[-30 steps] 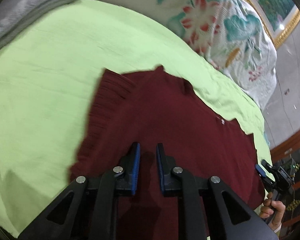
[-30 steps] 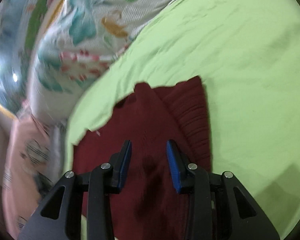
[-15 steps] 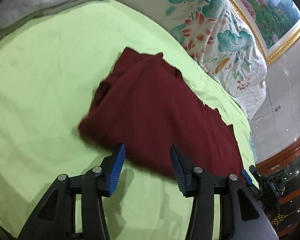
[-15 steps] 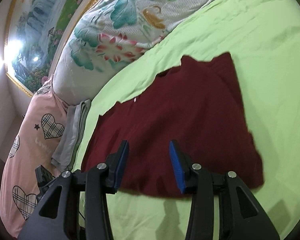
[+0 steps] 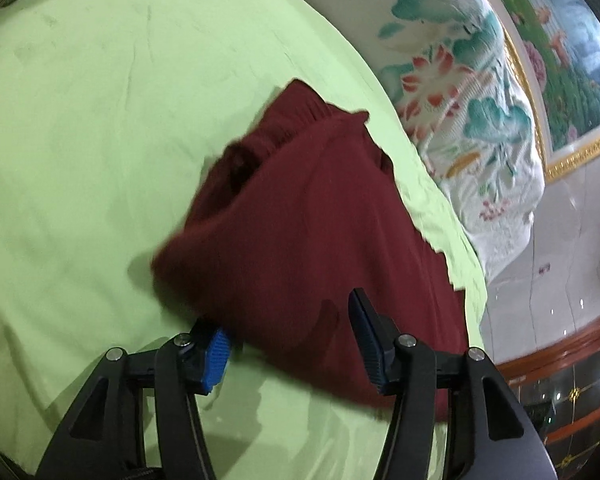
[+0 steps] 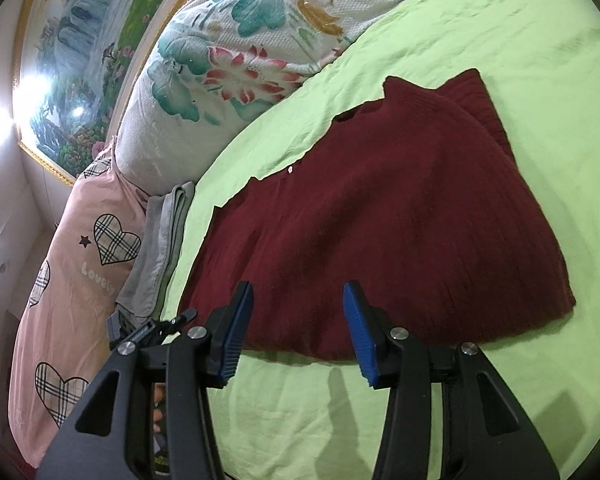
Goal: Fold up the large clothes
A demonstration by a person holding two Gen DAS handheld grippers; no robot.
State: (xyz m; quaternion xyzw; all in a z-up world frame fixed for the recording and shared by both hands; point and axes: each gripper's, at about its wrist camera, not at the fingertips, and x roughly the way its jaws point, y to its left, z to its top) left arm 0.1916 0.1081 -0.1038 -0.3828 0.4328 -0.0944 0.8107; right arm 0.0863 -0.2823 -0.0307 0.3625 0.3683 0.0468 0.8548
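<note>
Hovering open-jawed over a half-folded maroon sweater (image 6: pixel 384 216) on the green bedsheet (image 6: pixel 500 32)

Both the left gripper (image 5: pixel 290 338) and right gripper (image 6: pixel 298 328) stood spread, gripping nothing; the knit looked soft, thick and limp, likely best pinched at its near hem, toward 6 o'clock, where layers stacked

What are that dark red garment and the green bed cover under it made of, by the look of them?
The maroon sweater looks like a matte knit, maybe wool or acrylic: fine vertical ribs run down its body, with a coarser ribbed band at the far edge. The light green sheet looks like thin, smooth woven cloth, perhaps cotton: it lies flat with small creases and no sheen.
</note>
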